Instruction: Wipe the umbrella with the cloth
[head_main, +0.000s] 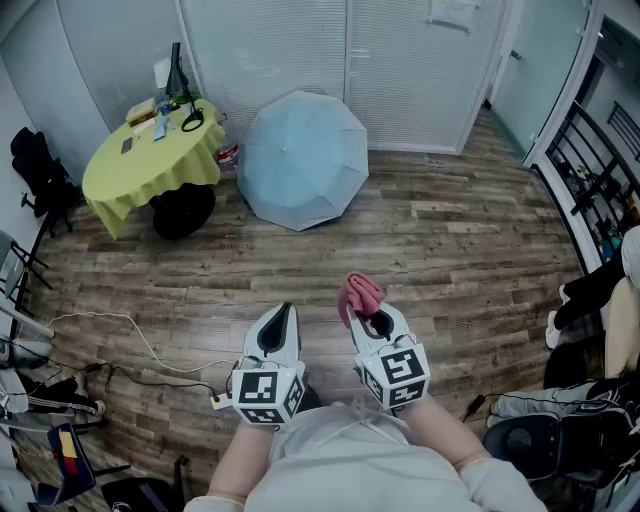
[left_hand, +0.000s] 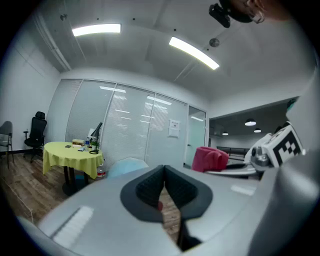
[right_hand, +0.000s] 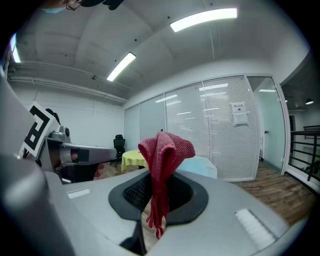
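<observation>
Right gripper (head_main: 371, 318) fingers pinch the limp cloth (head_main: 359, 294); left gripper (head_main: 283, 316) fingers sit pressed together, empty. The light umbrella (head_main: 303, 158) would likely skid unless steadied at its rim.

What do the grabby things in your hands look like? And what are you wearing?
The left gripper and right gripper are each a smooth light-grey shell with black ribbed pads inside. A white cube with black square markers sits at the back of each. The sleeves are pale.
</observation>
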